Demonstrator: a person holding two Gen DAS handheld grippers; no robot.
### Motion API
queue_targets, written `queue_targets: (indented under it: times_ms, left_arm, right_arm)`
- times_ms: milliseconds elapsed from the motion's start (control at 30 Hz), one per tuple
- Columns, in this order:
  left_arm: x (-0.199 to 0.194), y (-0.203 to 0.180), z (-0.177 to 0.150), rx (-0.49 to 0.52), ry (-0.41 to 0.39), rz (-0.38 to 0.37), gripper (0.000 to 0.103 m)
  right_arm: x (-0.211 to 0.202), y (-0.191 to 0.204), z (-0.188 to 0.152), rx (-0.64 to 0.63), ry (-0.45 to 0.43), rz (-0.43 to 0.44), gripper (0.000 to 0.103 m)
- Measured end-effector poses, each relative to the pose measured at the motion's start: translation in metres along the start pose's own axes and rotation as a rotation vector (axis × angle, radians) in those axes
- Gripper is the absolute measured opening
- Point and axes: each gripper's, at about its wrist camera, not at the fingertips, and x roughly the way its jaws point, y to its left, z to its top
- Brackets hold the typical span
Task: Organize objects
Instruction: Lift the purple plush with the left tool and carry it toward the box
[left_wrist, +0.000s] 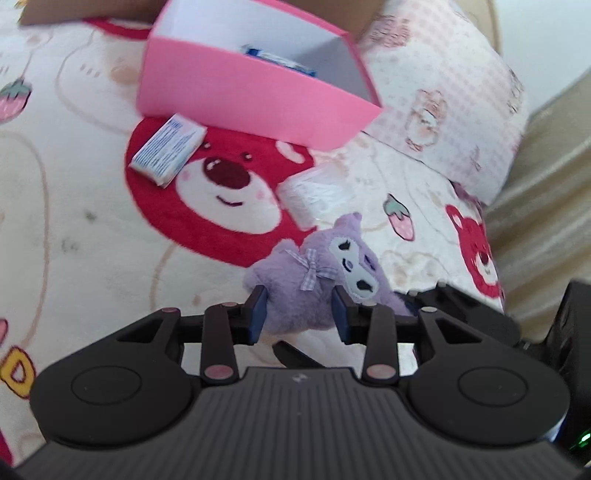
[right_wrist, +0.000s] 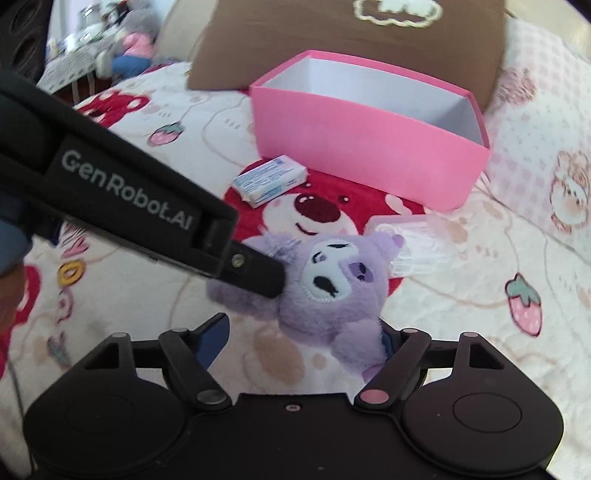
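Note:
A purple plush toy (left_wrist: 325, 273) (right_wrist: 332, 291) lies on the patterned blanket. My left gripper (left_wrist: 301, 314) has its blue pads on either side of the plush's lower body and is shut on it; its finger (right_wrist: 255, 271) shows against the plush in the right wrist view. My right gripper (right_wrist: 299, 343) is open, with the plush between its fingers near the right one. A pink box (left_wrist: 243, 92) (right_wrist: 362, 144) stands open behind, with a blue-and-white packet (left_wrist: 280, 61) inside. A second blue-and-white packet (left_wrist: 168, 149) (right_wrist: 269, 179) lies in front of it.
A clear plastic case (left_wrist: 317, 194) (right_wrist: 413, 243) lies just beyond the plush. A brown cushion (right_wrist: 351, 40) stands behind the box. A pink checked pillow (left_wrist: 461, 107) lies to the right. The blanket (left_wrist: 74, 221) has red bear prints.

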Motion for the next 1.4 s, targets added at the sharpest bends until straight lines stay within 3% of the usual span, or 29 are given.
queue_targets:
  times_ms: [133,433,900,1133,1400]
  left_arm:
    - [-0.011,-0.008,0.006,0.011,0.02,-0.03,0.035]
    - [-0.044,-0.032,0.025,0.09,-0.041,-0.003,0.035]
    - [-0.067,-0.045,0.049,0.073,-0.089,-0.01,0.035]
    - [-0.073,-0.043,0.053,0.036,-0.148,-0.056,0.035]
    - [-0.078,-0.033,0.068,0.029,-0.161,-0.078,0.036]
  right_arm:
    - [-0.018,-0.007,0.011,0.024,-0.018,0.019,0.084]
    - [-0.041,-0.003,0.036,-0.019,-0.102,-0.016,0.086]
    - [-0.059,-0.005,0.063,-0.087,-0.16,-0.051,0.086]
    - [-0.064,-0.008,0.071,-0.099,-0.201,-0.078,0.086]
    - [-0.063,-0.008,0.084,-0.108,-0.218,-0.098,0.085]
